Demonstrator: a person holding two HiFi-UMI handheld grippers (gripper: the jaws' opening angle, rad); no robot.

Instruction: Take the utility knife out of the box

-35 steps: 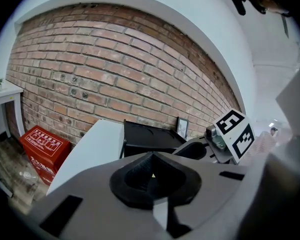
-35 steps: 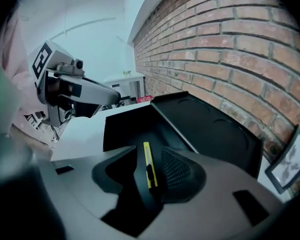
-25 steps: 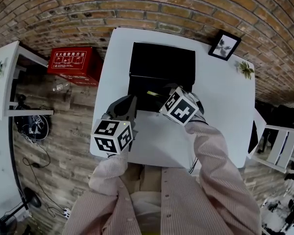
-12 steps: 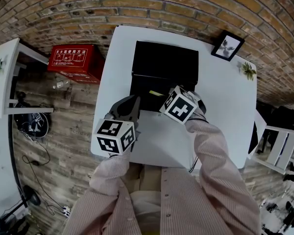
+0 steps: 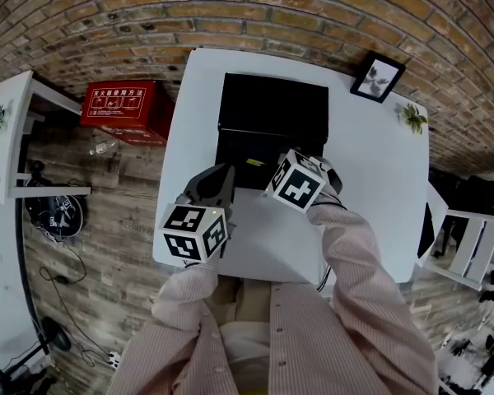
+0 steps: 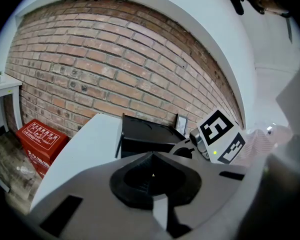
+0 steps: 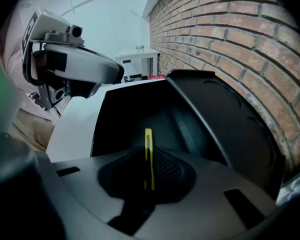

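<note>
Black box, one, with its lid swung open and leaning toward the far brick wall. It stands on the far half of a white table, left of centre.

Utility knife, yellow and slim, sits inside the open box over its near part. The right gripper view shows it edge-on. Its near end lies in the seam of the right gripper, whose jaws are closed onto it. The rest of the knife projects ahead of the jaw tips toward the lid. Whether it touches the box floor cannot be told.

Left gripper: jaws brought together with only a thin slit between them and nothing held. It is held over the near-left part of the table, tips just beside the box's near-left corner and apart from the right gripper.

Picture frame, small and black, stands at the far right of the table near the wall.

Small green plant sits at the table's right edge, just right of the frame.

Red box with white print lies on the wooden floor, left of the table and against the wall.

White side table stands further left.

Sleeves, pale with fine stripes, one behind each gripper.
</note>
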